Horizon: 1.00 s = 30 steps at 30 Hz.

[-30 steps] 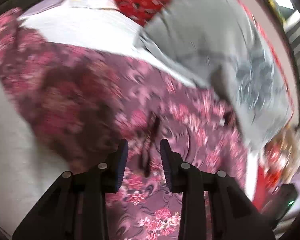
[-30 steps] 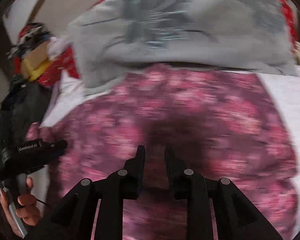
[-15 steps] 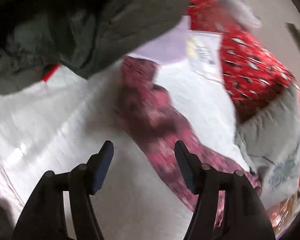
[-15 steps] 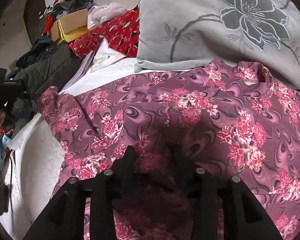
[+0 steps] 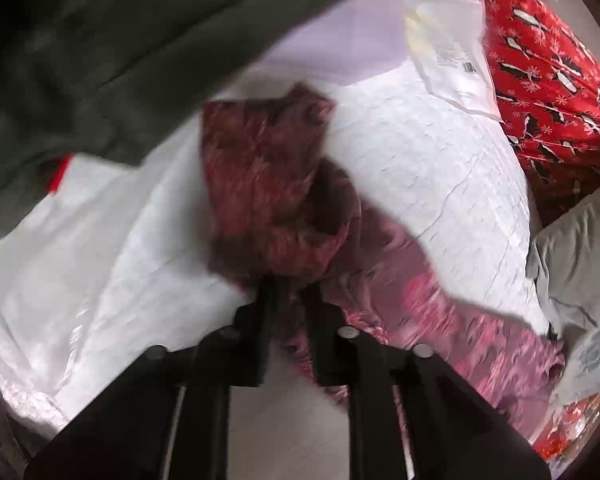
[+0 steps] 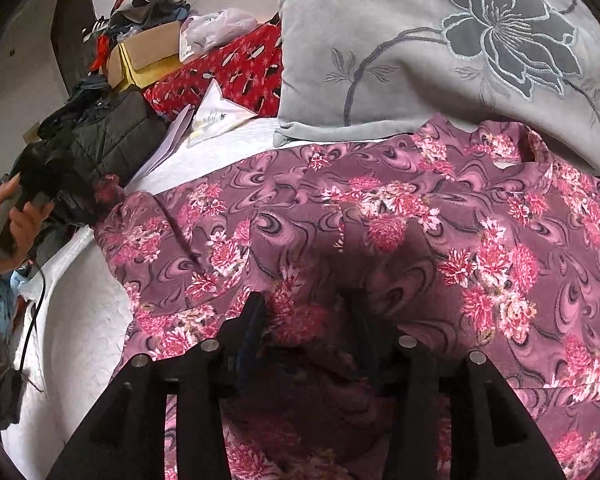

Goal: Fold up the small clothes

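Observation:
A purple floral garment [image 6: 380, 220] lies spread on a white bed [image 6: 80, 320]. In the left wrist view my left gripper [image 5: 290, 292] is shut on the garment's sleeve [image 5: 268, 184], which bunches up just past the fingertips. The left gripper also shows at the left of the right wrist view [image 6: 100, 194], holding the sleeve end. My right gripper [image 6: 306, 304] is open, its fingers spread and pressed down on the middle of the garment, with cloth bulging between them.
A grey pillow with a dark flower [image 6: 440, 48] lies at the garment's top edge. A dark green jacket [image 5: 100, 40], red patterned fabric [image 5: 540, 72], papers [image 6: 216, 116] and a cardboard box [image 6: 148, 56] crowd the bed's left side.
My left gripper moved out to the sleeve, was open half a second ago, and has now closed on the sleeve. My right gripper has settled onto the garment's middle.

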Each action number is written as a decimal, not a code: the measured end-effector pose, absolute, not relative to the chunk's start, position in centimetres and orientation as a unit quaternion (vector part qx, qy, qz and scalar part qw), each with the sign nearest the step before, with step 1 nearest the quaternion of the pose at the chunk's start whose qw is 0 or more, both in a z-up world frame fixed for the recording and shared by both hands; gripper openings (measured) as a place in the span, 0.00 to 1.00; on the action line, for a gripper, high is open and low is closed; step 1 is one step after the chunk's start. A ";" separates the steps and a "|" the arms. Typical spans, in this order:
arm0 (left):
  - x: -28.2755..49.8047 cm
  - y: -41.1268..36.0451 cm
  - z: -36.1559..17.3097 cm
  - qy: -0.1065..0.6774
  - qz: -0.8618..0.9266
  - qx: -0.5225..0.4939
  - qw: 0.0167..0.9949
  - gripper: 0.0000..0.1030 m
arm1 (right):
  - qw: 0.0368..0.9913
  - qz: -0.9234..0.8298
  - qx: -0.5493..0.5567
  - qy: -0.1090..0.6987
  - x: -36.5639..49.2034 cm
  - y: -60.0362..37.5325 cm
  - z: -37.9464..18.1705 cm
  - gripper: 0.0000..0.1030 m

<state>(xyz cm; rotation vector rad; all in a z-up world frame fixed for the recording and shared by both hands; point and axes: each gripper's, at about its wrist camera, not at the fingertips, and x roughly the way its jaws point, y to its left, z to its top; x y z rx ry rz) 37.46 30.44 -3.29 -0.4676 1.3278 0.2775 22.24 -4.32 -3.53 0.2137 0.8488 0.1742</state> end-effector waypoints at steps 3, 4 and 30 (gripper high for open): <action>33.8 32.8 -2.7 0.594 0.158 -0.203 0.763 0.09 | 0.902 0.086 0.106 0.409 22.2 -4.4 -3.5 0.45; 32.8 33.9 -2.5 0.590 0.172 -0.200 0.763 0.09 | 0.902 0.086 0.108 0.409 22.2 -4.5 -3.5 0.45; 33.3 33.3 -0.1 0.490 0.100 -0.343 0.795 0.06 | 0.899 0.101 0.135 0.404 22.1 -5.0 -3.6 0.47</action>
